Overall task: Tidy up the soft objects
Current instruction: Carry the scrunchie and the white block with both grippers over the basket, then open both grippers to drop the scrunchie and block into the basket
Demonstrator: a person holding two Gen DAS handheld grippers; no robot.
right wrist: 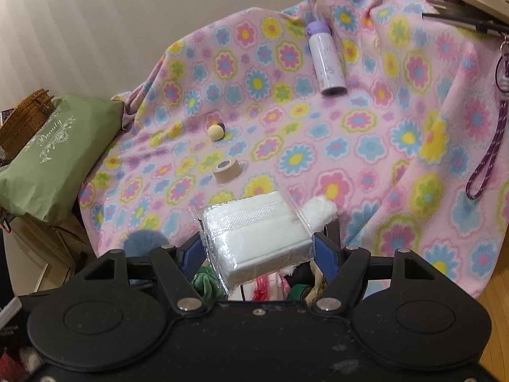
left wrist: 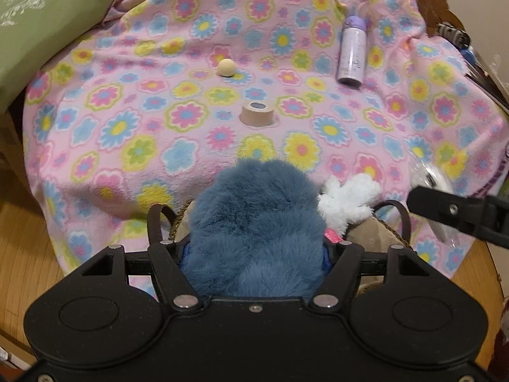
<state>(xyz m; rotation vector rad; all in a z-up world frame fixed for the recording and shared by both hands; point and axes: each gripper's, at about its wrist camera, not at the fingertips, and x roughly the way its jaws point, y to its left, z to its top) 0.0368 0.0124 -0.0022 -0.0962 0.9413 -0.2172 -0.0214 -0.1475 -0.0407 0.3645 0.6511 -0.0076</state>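
My left gripper [left wrist: 256, 248] is shut on a fluffy blue plush [left wrist: 254, 229], held over a woven basket [left wrist: 375, 232] with dark handles. A white plush [left wrist: 346, 202] pokes out of the basket on the right. My right gripper [right wrist: 258, 248] is shut on a white pack in clear plastic wrap [right wrist: 257, 238], held above the same basket, where green and pink soft items [right wrist: 206, 286] lie. The blue plush [right wrist: 146, 242] shows at the left and the white plush [right wrist: 318, 211] just beyond the pack. The right gripper's body [left wrist: 458, 213] shows at the right edge of the left wrist view.
A pink flowered blanket [left wrist: 127, 102] covers the surface. On it lie a beige ball [left wrist: 226, 67], a tape roll [left wrist: 257, 113] and a purple bottle [left wrist: 352, 49]. A green pillow [left wrist: 41, 25] sits at the left, a purple strap [right wrist: 490, 152] hangs at the right.
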